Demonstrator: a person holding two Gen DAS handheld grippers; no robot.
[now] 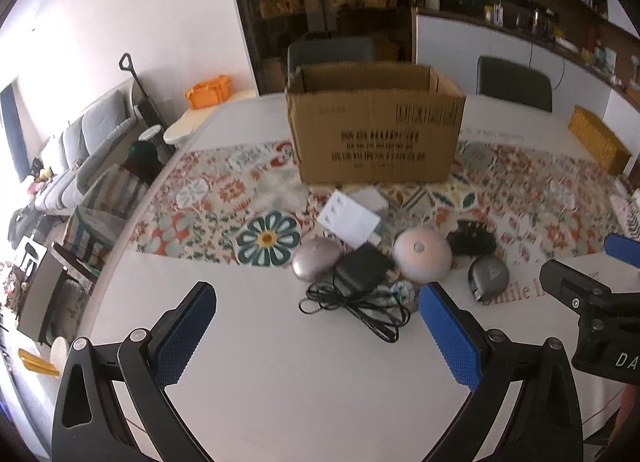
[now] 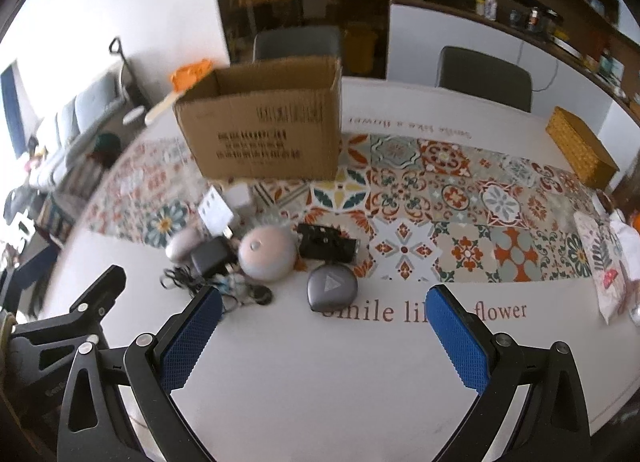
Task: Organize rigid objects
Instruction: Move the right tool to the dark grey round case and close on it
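Note:
An open cardboard box stands on the table. In front of it lies a cluster: a white flat adapter, a grey oval case, a black charger with tangled cable, a pinkish round dome, a black clip-like item and a grey rounded case with a triangle mark. My left gripper is open and empty, just short of the cable. My right gripper is open and empty, near the grey triangle case.
A patterned runner crosses the white table. A yellow woven box sits at the right edge, and a printed bag lies nearer. Two chairs stand behind the table. The right gripper shows at the right of the left wrist view.

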